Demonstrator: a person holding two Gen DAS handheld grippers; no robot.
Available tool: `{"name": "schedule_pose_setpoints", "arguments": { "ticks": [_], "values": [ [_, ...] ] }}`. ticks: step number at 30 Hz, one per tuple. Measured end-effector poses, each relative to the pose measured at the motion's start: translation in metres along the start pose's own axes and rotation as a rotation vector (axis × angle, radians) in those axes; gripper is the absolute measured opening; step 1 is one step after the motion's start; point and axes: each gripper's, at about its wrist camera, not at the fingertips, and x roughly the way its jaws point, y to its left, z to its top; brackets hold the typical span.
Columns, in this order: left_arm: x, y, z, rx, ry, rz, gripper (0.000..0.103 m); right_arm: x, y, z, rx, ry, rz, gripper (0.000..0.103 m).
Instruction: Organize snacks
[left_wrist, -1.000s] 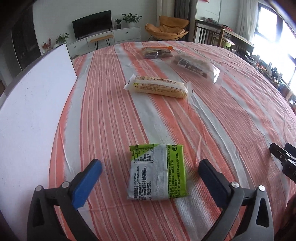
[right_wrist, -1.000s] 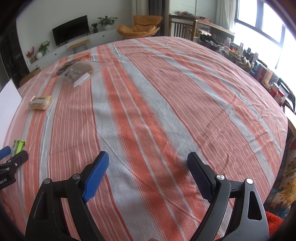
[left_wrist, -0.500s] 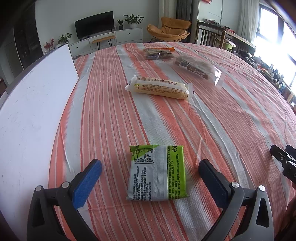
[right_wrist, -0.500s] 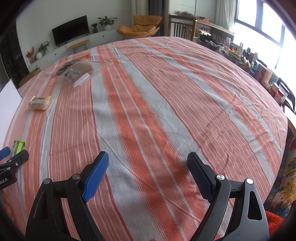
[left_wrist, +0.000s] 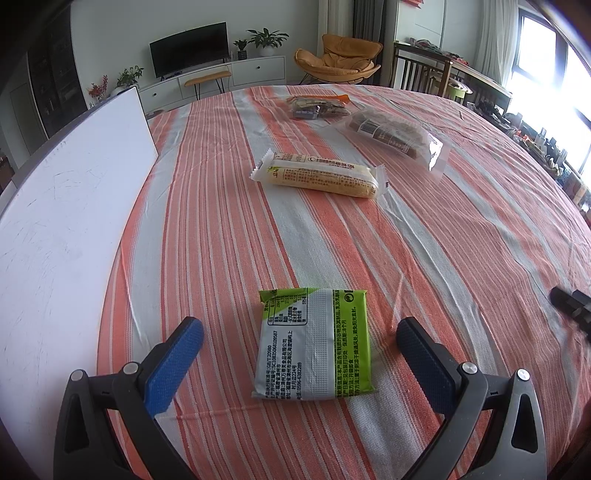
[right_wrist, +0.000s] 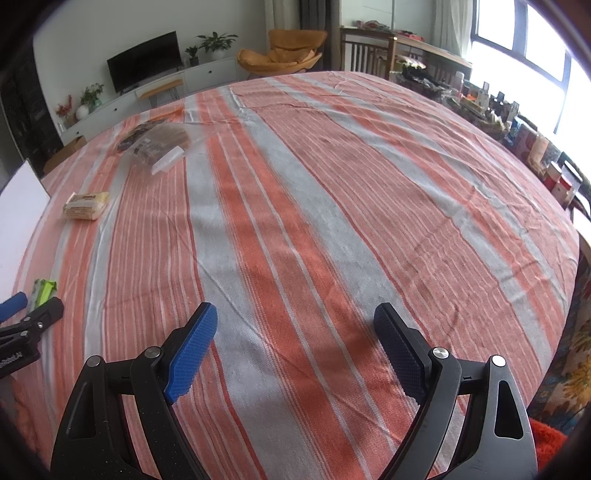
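Note:
A green-and-silver snack packet (left_wrist: 316, 343) lies flat on the striped tablecloth, printed back up. My left gripper (left_wrist: 299, 326) hovers over it, open, a blue pad well clear of it on each side. Farther back lie a long yellow cracker packet (left_wrist: 319, 177), a clear bag of brown snacks (left_wrist: 391, 134) and a small bag of dark sweets (left_wrist: 317, 107). My right gripper (right_wrist: 295, 312) is open over bare cloth, nothing between its fingers. Its view shows the green packet (right_wrist: 43, 290) and the left gripper (right_wrist: 31, 308) at the far left edge.
A large white board (left_wrist: 66, 206) lies along the left side of the round table (right_wrist: 369, 184). One black fingertip of the right gripper (left_wrist: 570, 304) shows at the right edge. Boxes and clutter (right_wrist: 535, 147) stand beyond the table's right rim.

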Motion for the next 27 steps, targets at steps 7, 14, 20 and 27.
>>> {"name": "schedule_pose_setpoints", "arguments": {
  "ticks": [7,14,20,27],
  "values": [
    [0.0,0.0,0.0,-0.002,-0.001,0.002,0.103,-0.018,0.01,0.087,-0.104,-0.148,0.275,0.088],
    [0.0,0.0,0.0,-0.002,-0.001,0.001,0.103,0.08,0.096,0.184,-0.49,0.087,0.349,0.088],
    [-0.001,0.0,0.0,-0.003,-0.002,0.0,0.103,0.158,0.157,0.191,-0.647,0.185,0.235,0.094],
    [0.0,-0.001,0.001,-0.004,-0.003,0.0,0.103,0.154,0.137,0.193,-0.501,0.201,0.247,0.063]
  ]
}}
